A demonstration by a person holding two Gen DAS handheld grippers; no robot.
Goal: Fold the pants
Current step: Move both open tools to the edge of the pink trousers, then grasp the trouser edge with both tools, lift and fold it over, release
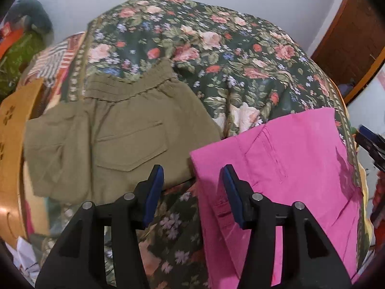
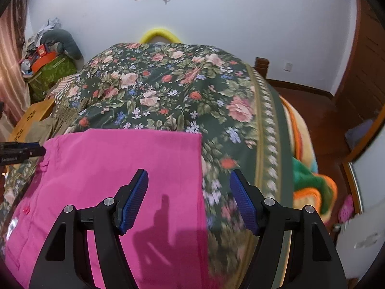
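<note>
both gripper (image 1: 192, 180) (image 2: 189, 187) jaws apart, empty

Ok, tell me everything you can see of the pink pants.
The pink pants lie folded flat into a rough rectangle on the floral bedspread, right of the olive pants and apart from them. The fabric looks like smooth woven cotton, with stitched seams and a small pink button near one edge. Neither open gripper touches them.

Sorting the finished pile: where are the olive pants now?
In the left wrist view, the olive pants lie folded on the floral bedspread, left of the pink pants.
</note>
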